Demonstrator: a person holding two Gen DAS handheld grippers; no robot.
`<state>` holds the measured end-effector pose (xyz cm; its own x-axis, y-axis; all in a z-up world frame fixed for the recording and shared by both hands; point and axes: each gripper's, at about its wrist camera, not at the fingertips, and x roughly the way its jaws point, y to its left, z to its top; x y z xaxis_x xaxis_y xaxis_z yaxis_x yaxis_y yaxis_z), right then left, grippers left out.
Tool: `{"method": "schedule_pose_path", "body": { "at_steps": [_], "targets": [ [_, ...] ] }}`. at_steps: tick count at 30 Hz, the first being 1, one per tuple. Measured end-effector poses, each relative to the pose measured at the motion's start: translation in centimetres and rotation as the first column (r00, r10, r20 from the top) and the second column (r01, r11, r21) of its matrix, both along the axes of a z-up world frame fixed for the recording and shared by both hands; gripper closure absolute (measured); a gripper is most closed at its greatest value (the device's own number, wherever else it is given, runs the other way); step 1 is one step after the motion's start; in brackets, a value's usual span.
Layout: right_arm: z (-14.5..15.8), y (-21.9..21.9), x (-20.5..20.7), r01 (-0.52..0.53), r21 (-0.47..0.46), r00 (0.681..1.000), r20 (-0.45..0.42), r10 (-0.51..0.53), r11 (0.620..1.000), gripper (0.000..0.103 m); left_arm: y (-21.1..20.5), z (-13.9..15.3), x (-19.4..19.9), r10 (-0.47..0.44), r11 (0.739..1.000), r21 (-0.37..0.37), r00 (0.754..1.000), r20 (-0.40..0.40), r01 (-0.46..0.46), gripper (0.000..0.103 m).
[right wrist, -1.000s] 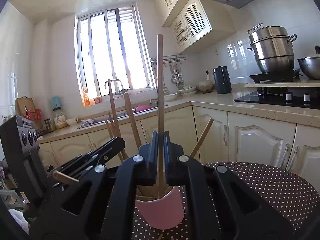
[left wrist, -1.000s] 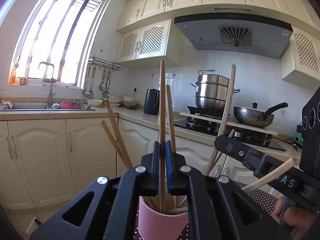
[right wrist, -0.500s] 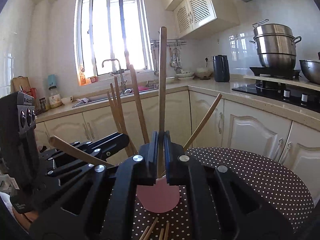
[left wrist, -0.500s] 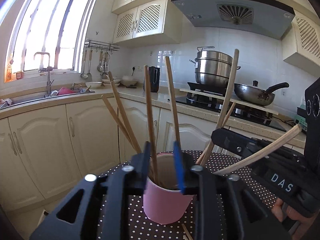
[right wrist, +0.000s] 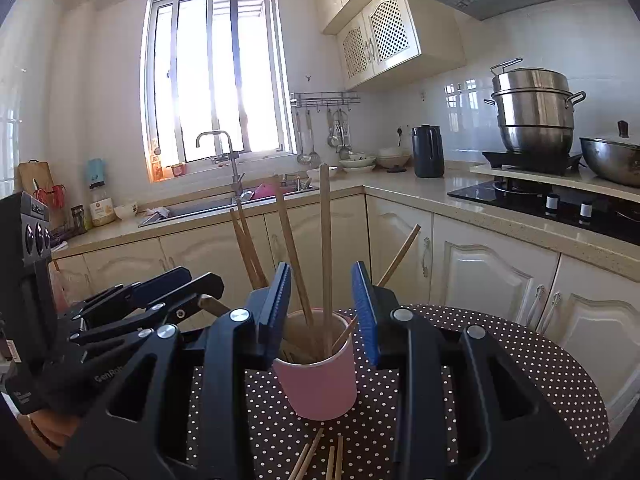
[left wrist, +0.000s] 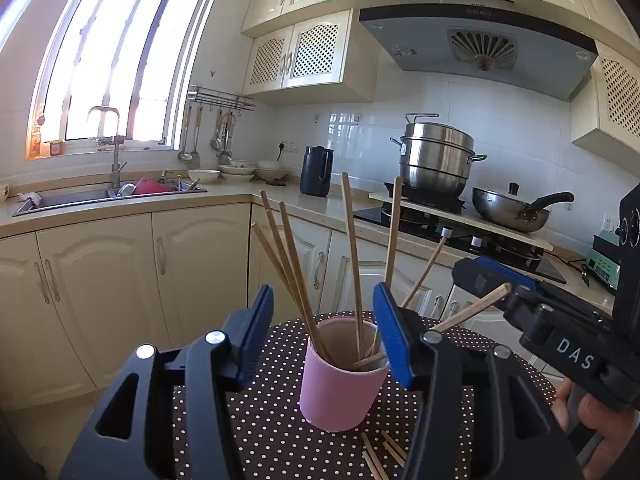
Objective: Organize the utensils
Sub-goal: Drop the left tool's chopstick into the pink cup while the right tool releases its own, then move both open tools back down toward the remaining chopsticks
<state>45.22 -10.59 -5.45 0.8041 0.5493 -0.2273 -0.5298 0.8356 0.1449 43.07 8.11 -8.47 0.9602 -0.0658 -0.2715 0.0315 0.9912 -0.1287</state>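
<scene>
Left wrist view: chopsticks (left wrist: 352,256) stand near upright in the pink cup (left wrist: 340,384) just ahead of the left tool (left wrist: 324,336), fanning outward. Its jaws are opening with no pad touching a stick; a second ago they pinched one.

Right wrist view: the right tool (right wrist: 323,308), clamped before, is opening around an upright chopstick (right wrist: 326,248). Loose sticks (right wrist: 320,460) lie on the dotted counter (right wrist: 520,368) beneath.

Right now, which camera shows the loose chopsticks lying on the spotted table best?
The right wrist view: the loose chopsticks lie unobstructed in front of the pink cup. The left wrist view shows them too, but partly hidden behind that gripper's frame.
</scene>
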Motion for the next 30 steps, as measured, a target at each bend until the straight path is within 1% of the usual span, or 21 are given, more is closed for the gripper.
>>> {"method": "schedule_pose_path", "body": {
  "at_steps": [4, 5, 7, 10, 17, 23, 30],
  "targets": [
    [1.2, -0.8, -1.8, 0.010, 0.004, 1.000, 0.015, -0.010, 1.000, 0.070, -0.3, 1.2, -2.0, 0.010, 1.000, 0.016, 1.000, 0.011, -0.010, 0.046],
    [1.4, -0.9, -2.2, 0.011, 0.006, 1.000, 0.016, -0.011, 1.000, 0.069, -0.5, 1.5, -2.4, 0.010, 1.000, 0.020, 1.000, 0.015, -0.011, 0.045],
    [1.9, -1.4, -3.4, 0.017, 0.013, 1.000, 0.024, -0.017, 1.000, 0.062, -0.7, 2.0, -3.4, 0.011, 0.999, 0.031, 1.000, 0.020, -0.012, 0.044],
    [2.5, -2.3, -5.3, 0.020, 0.016, 0.999, 0.034, -0.021, 1.000, 0.061, -1.4, 2.8, -5.3, 0.012, 0.998, 0.055, 0.999, 0.030, -0.014, 0.041],
    [3.4, -4.2, -9.1, 0.040, 0.005, 0.998, 0.042, -0.040, 0.999, 0.058, -3.3, 3.5, -9.4, -0.004, 0.995, 0.100, 0.998, 0.055, -0.002, 0.034],
    [2.8, -5.3, -11.5, 0.046, -0.028, 0.998, 0.032, -0.045, 0.999, 0.055, -5.4, 3.7, -12.3, -0.026, 0.991, 0.131, 0.997, 0.075, 0.016, 0.032],
    [0.7, -6.2, -12.8, 0.048, -0.059, 0.999, -0.016, -0.049, 0.997, 0.053, -7.4, 2.6, -13.9, -0.042, 0.986, 0.162, 0.998, 0.047, 0.034, 0.030]
  ]
}}
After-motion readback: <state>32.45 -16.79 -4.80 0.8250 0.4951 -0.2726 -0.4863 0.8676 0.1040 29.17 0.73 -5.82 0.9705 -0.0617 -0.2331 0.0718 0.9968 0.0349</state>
